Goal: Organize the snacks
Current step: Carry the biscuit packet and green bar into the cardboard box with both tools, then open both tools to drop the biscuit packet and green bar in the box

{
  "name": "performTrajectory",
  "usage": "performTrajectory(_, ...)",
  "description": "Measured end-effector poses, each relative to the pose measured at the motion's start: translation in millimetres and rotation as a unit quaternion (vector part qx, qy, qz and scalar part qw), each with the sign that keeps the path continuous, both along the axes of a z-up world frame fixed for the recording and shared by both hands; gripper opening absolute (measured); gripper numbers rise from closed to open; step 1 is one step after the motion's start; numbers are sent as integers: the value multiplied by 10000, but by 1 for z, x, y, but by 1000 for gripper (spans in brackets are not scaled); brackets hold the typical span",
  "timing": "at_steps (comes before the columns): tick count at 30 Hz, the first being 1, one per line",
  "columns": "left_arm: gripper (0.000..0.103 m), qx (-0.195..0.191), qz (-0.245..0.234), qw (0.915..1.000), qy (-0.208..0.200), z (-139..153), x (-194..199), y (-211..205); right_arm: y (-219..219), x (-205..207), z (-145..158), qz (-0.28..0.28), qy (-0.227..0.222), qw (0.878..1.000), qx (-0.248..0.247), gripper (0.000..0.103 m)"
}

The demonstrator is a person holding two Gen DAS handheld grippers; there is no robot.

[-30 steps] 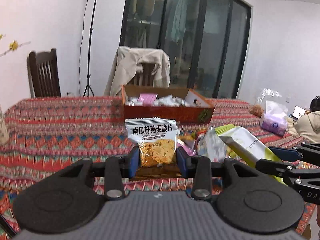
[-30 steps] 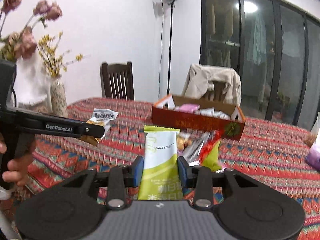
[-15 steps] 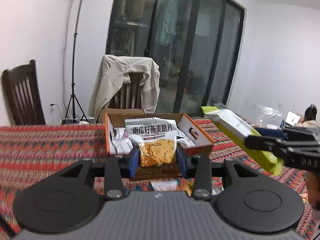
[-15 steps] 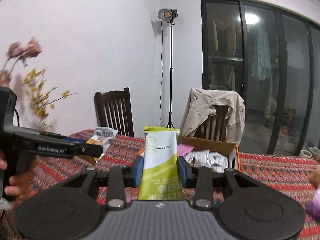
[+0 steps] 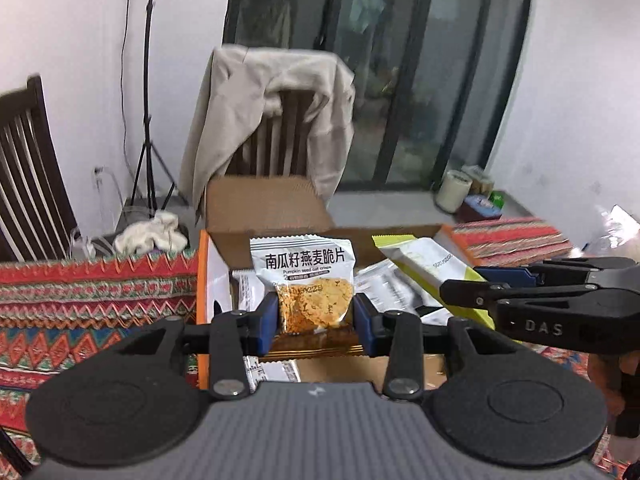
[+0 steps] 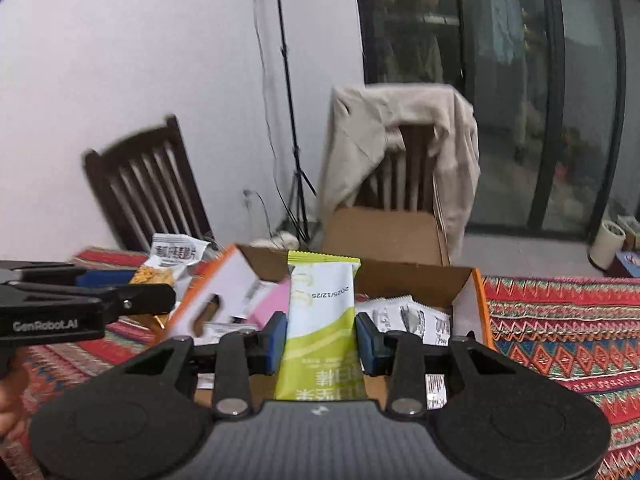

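Your left tool (image 5: 315,317) is pinching the pumpkin seed oat crisp packet (image 5: 307,280), and your right tool (image 6: 321,334) is clamped on the green snack bar (image 6: 320,320). You've got both held over the open cardboard box (image 6: 404,280) on the desk (image 6: 560,328).

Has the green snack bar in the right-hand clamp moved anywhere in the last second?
Yes. The green snack bar, clamped in the right gripper, has travelled forward across the table to the cardboard box, which was farther off a second ago.
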State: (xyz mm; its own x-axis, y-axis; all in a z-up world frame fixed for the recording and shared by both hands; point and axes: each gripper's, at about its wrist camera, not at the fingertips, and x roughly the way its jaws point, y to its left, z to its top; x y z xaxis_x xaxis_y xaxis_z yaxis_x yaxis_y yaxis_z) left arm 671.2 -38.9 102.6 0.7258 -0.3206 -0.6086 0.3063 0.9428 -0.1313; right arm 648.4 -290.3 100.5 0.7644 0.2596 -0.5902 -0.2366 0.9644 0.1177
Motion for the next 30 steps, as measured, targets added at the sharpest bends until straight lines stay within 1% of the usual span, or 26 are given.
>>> performTrajectory(4, 40, 187, 67, 9992, 360, -40, 30, -7, 7, 37, -38, -120, 329, 9992, -201, 37)
performTrajectory(7, 41, 366, 77, 9979, 522, -68, 38, -15, 13, 53, -65, -141, 553, 9978, -348, 37)
performTrajectory(9, 41, 471, 8, 9970, 617, -82, 40, -19, 16, 58, -81, -151, 664, 9969, -398, 38)
performTrajectory(12, 42, 559, -57, 9963, 643, -90, 42, -23, 19, 61, -97, -140, 779, 9959, -440, 39)
performTrajectory(13, 45, 575, -73, 9964, 616, -90, 40, -24, 20, 60, -99, -146, 786, 9958, -441, 40)
performTrajectory(15, 55, 570, -114, 9964, 619, -89, 37, -24, 20, 59, -102, -157, 822, 9957, -410, 42)
performTrajectory(16, 57, 564, -129, 9964, 613, -87, 36, -27, 20, 57, -103, -144, 852, 9955, -390, 48)
performTrajectory(18, 66, 572, -156, 9969, 519, -81, 30, -26, 20, 54, -101, -149, 882, 9953, -379, 58)
performTrajectory(19, 68, 573, -143, 9972, 452, -77, 24, -26, 20, 51, -97, -168, 858, 9954, -379, 60)
performTrajectory(20, 70, 569, -155, 9975, 390, -72, 19, -24, 19, 50, -93, -179, 831, 9957, -377, 60)
performTrajectory(22, 71, 555, -223, 9978, 283, -60, 6, -22, 17, 40, -82, -194, 737, 9964, -369, 61)
performTrajectory(24, 76, 529, -292, 9981, 159, -48, -11, -19, 14, 26, -70, -197, 593, 9973, -391, 62)
performTrajectory(25, 76, 530, -315, 9981, 76, -41, -22, -18, 13, 19, -63, -193, 513, 9976, -416, 63)
performTrajectory(28, 80, 488, -418, 9978, -169, -22, -55, -12, 11, -12, -41, -193, 231, 9984, -468, 67)
performTrajectory(30, 86, 415, -444, 9975, -353, -10, -82, -5, 8, -36, -24, -206, 37, 9986, -482, 68)
